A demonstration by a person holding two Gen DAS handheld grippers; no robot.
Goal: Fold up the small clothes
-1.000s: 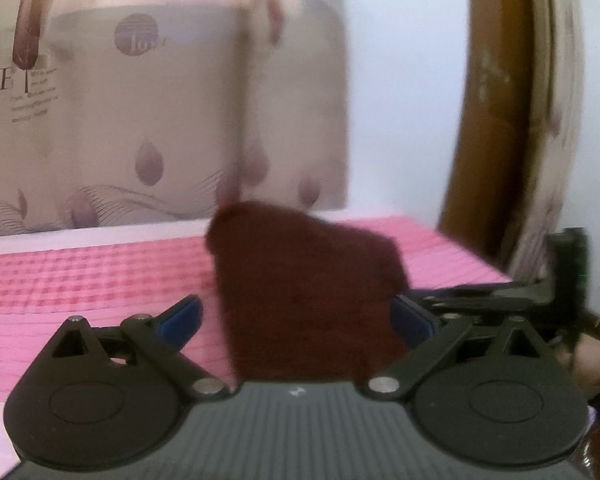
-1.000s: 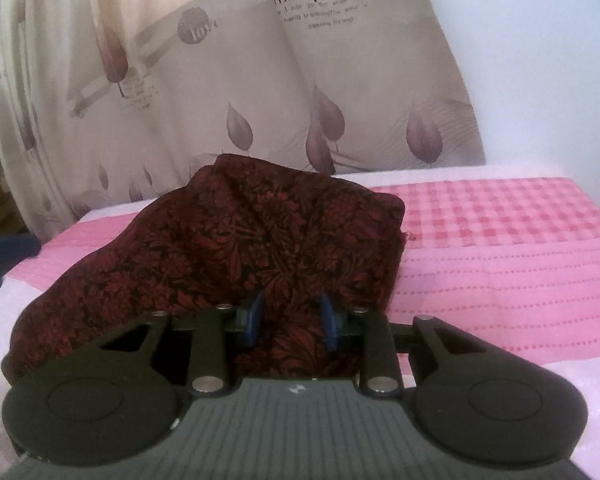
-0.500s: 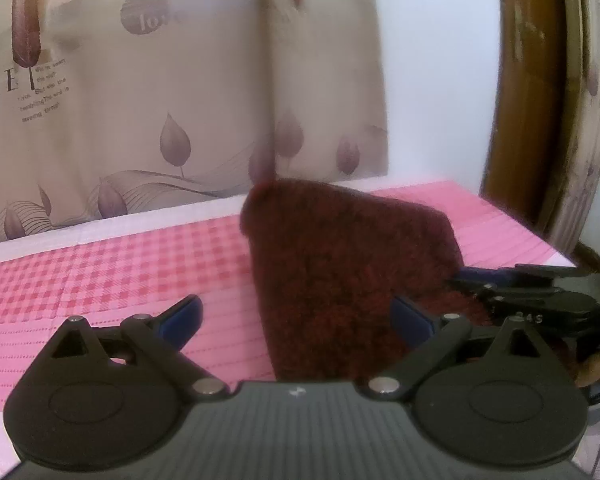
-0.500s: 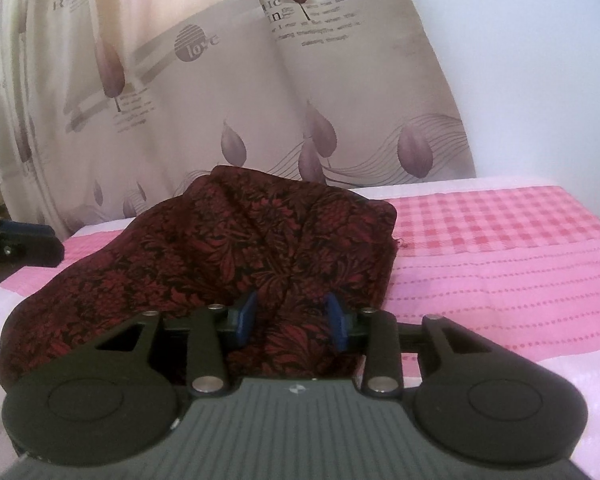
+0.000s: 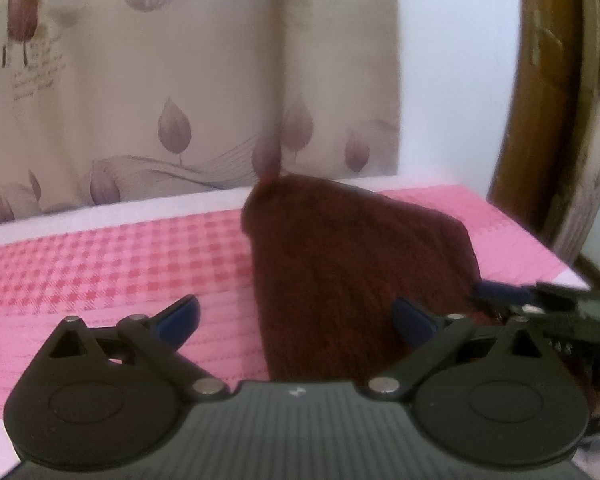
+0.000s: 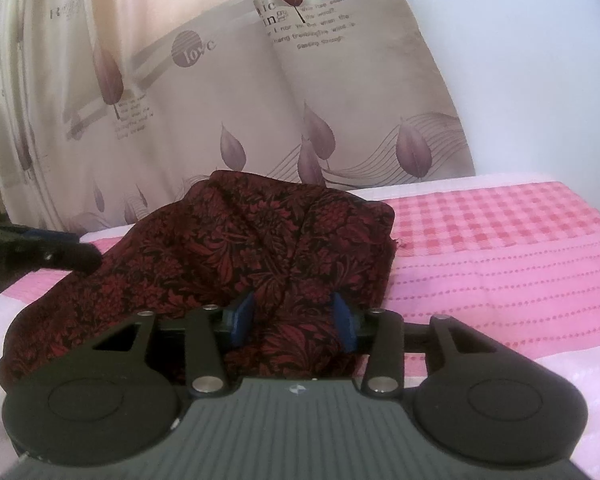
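A dark red floral garment (image 6: 260,248) lies bunched on the pink bedcover (image 6: 500,264); it also shows, blurred, in the left wrist view (image 5: 352,264). My right gripper (image 6: 292,318) has its blue pads part-way open, with a fold of the garment lying loose between them. My left gripper (image 5: 296,316) is wide open and empty, at the garment's near left edge. The right gripper's tip shows in the left wrist view (image 5: 512,294) at the garment's right edge. The left gripper's tip shows in the right wrist view (image 6: 60,254) at the garment's left side.
A beige curtain with purple leaves (image 6: 260,100) hangs behind the bed. A white wall (image 6: 520,60) is at the right. A brown wooden frame (image 5: 540,100) stands at the right of the left wrist view.
My right gripper's pads have opened from a pinch on the garment. My left gripper has moved in toward the garment's left side and now shows in the right wrist view.
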